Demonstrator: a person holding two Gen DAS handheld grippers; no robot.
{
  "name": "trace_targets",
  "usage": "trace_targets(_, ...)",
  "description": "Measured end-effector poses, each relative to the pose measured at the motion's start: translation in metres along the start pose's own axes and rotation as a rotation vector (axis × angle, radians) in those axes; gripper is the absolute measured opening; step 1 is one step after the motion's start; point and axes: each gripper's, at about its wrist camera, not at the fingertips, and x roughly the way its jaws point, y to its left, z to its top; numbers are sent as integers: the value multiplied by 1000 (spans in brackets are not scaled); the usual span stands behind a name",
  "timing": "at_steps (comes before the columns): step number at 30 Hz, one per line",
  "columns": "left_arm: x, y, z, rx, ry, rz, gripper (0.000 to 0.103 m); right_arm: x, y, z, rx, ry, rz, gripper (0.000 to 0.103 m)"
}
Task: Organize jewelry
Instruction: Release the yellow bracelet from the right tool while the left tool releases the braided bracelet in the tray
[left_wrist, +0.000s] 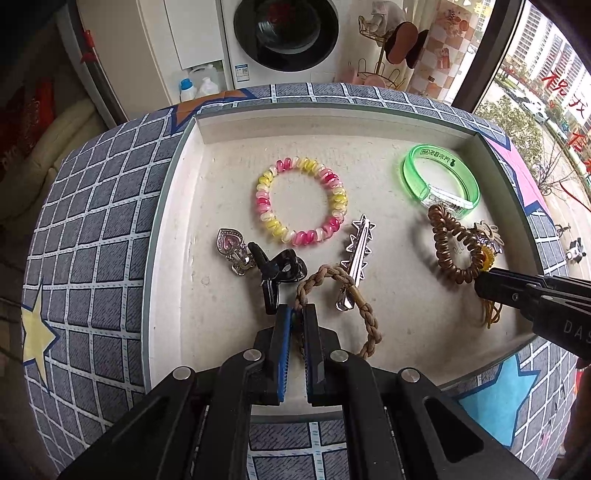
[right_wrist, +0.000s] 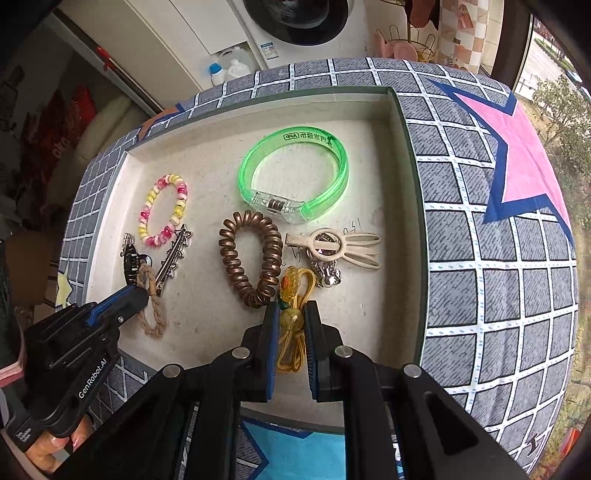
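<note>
Tray (left_wrist: 177, 206): shallow and cream, on a checked cloth (left_wrist: 96, 229); every piece lies inside it, so it serves as the landmark here.
Left gripper (left_wrist: 298, 314): fingers pinched on the braided tie (left_wrist: 369, 325) at the tray's near edge; it grips one end of the loop, and the rest trails on the tray floor.
Right gripper (right_wrist: 291, 314): fingers clamped on a yellow bead (right_wrist: 291, 318) of the yellow cord (right_wrist: 290, 354), near the tray's front right; probably the bead gives a firmer hold than the thin cord.
Green bangle (right_wrist: 295, 177): towards the tray's far right corner, lying flat.
Pink-yellow coil (left_wrist: 301, 201): mid-tray, alone.
Brown coil (right_wrist: 251, 262): just beyond the right gripper, touching the cord's flower charm.
Star clip (left_wrist: 356, 254): mid-tray, its tip over the braided tie.
Black claw (left_wrist: 275, 275): just beyond the left gripper, beside a heart clip (left_wrist: 232, 251).
Cream clip (right_wrist: 340, 247): right side of tray, over a silver piece I cannot make out.
Stage: both pieces gripped low in the tray; whether they are being lifted or set down is unclear.
</note>
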Motion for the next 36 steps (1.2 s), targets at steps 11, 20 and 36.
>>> trace_targets(11, -10, -6, -1, 36, -16, 61, 19, -2, 3, 1, 15, 4, 20, 40)
trace_targets(20, -28, -4, 1, 20, -57, 61, 19, -31, -5, -5, 68, -60, 87, 47)
trace_targets(36, -53, 5, -2, -42, -127, 36, 103, -61, -5, -21, 110, -97, 75, 50)
